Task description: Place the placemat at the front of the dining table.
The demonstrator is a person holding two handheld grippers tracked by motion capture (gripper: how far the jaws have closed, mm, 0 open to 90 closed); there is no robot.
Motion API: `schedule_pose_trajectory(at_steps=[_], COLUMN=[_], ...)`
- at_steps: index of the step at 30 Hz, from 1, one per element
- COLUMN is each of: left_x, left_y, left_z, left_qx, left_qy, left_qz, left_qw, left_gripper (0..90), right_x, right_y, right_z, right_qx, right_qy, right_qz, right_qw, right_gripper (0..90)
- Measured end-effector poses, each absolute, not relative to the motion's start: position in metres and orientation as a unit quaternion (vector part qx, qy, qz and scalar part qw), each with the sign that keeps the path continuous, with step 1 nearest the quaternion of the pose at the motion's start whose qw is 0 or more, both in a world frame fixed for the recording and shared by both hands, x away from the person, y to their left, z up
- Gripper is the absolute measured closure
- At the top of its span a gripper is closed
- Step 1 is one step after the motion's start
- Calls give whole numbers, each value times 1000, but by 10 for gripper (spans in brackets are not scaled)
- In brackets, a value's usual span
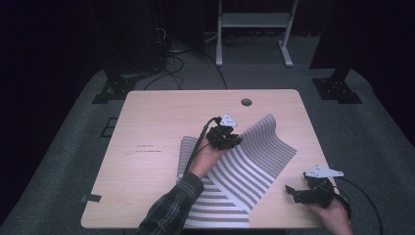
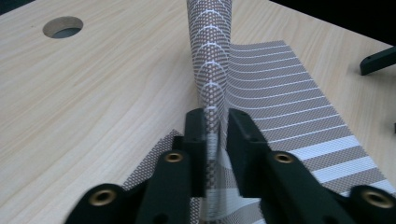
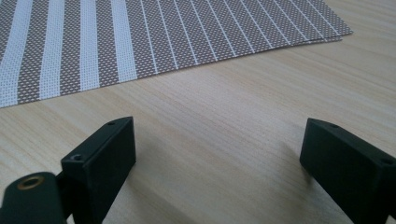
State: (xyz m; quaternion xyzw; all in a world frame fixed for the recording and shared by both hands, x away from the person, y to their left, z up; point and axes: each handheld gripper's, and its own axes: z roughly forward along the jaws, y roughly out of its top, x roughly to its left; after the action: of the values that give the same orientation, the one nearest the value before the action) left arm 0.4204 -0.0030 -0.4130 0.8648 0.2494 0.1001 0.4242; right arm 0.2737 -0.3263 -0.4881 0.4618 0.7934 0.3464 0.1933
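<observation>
1. Striped placemat point(image 1: 244, 166) is seen spread over the near middle of the table, brown-grey with white bands; one edge of it is lifted into an upright fold directly ahead of the left gripper, while the rest is left lying flat beneath and to the right of that gripper.
2. Wooden table point(image 1: 151, 127) is shown under both grippers, its pale grain bare to the left of the left gripper, with a round hole point(image 1: 246, 102) set beyond that gripper toward the far edge.
3. A plaid sleeve point(image 1: 171, 208) is seen behind the left gripper, entering from the near edge over the flat part of the mat.
4. The left gripper point(image 2: 215, 135) is held above the mat, and its jaws are drawn narrow, pinched on the raised fold of the placemat point(image 2: 211, 56), which rises straight up from between them.
5. The right gripper point(image 3: 217, 154) is held low over bare wood near the table's right front corner, well apart from the left one; its jaws are spread wide with nothing between them, and the mat's flat edge point(image 3: 154, 37) is seen just ahead of them.
</observation>
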Motion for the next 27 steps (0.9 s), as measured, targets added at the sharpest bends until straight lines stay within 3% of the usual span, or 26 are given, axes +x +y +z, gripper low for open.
schedule_pose_trajectory(at_steps=[15, 27], left_x=[414, 397], left_y=[16, 53], left_z=[-404, -402], left_qx=[862, 863], left_qy=[245, 241], left_qz=[116, 108], left_qw=[428, 431], left_gripper=[383, 208], right_x=[274, 274], right_y=[-326, -326], right_z=[-488, -488], right_qx=[461, 462], right_qy=[794, 794], right_qz=[346, 346], right_qw=[193, 193], right_gripper=[92, 92])
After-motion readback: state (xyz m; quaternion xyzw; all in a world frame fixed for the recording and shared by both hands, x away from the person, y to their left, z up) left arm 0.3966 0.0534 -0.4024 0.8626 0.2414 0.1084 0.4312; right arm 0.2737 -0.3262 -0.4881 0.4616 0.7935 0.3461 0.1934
